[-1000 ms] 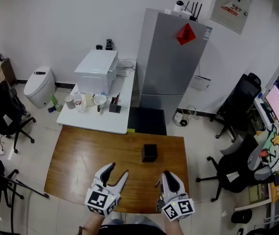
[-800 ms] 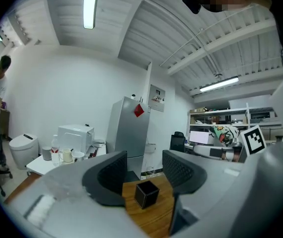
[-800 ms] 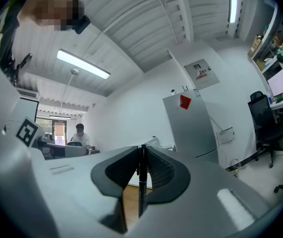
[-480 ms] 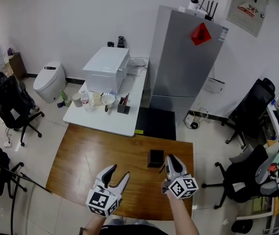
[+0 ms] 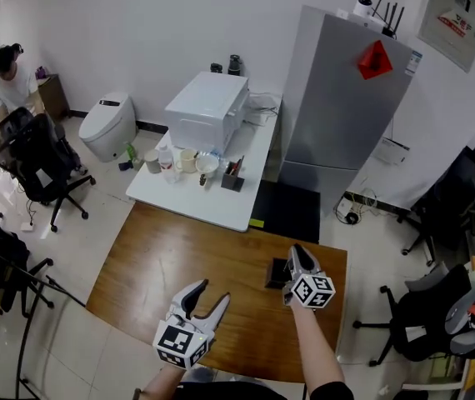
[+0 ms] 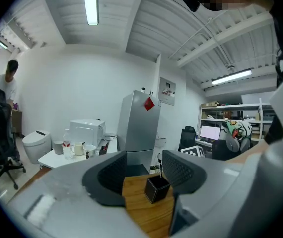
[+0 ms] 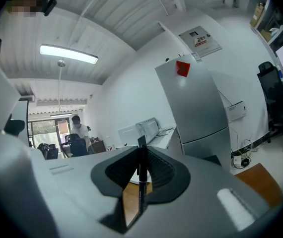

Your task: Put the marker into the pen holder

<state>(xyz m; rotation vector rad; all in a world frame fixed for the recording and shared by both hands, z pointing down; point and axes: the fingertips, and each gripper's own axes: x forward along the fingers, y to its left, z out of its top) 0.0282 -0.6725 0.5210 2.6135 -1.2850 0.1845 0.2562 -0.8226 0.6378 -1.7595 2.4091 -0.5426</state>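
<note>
Right gripper view shows my fingers (image 7: 162,171) pressed together on the black marker (image 7: 141,192), which stands upright between them. From the head view, my right gripper (image 5: 296,252) hangs just beside the black pen holder (image 5: 277,273) on the wooden tabletop (image 5: 171,265). My left gripper (image 5: 207,296) floats nearer me above the tabletop, fingers apart and holding nothing. Through their gap I see the holder with the marker's lower end at its open top.

Glossy brown wooden bench (image 5: 162,261) — on it a black square pen holder (image 5: 276,273); slim black marker (image 7: 141,180); black-and-white squares on left tool (image 5: 210,294), right tool (image 5: 297,251).
</note>
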